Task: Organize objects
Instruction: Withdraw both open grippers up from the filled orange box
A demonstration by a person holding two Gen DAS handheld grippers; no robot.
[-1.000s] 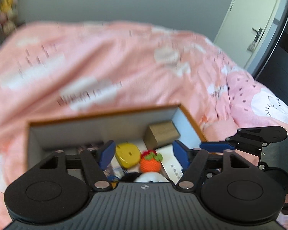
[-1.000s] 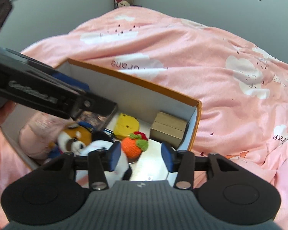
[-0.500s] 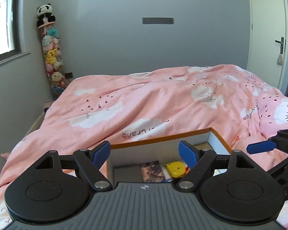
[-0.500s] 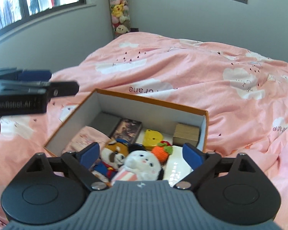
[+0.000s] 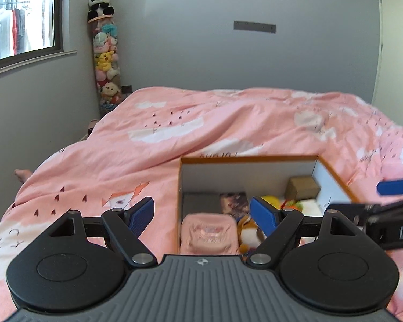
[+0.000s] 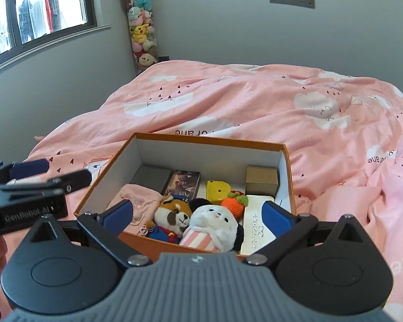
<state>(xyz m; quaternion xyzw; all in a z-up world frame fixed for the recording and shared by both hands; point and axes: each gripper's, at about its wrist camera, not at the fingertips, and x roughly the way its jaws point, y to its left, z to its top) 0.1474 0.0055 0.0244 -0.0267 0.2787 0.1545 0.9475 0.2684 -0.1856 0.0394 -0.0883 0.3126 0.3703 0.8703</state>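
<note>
Filled orange box [image 6: 287, 166] just beyond right tool [image 6: 198, 214], fingers spread, empty

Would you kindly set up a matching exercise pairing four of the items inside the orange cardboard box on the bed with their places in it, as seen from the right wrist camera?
Things:
1. brown cardboard cube
2. pink folded cloth pouch
3. yellow plastic case
4. white flat tin with printed text

Places:
A. near right corner, beside the white plush toy
B. far right corner against the box wall
C. left side, next to the fox plush toy
D. middle, just behind the orange crocheted fruit

Pairs: 1-B, 2-C, 3-D, 4-A
</note>
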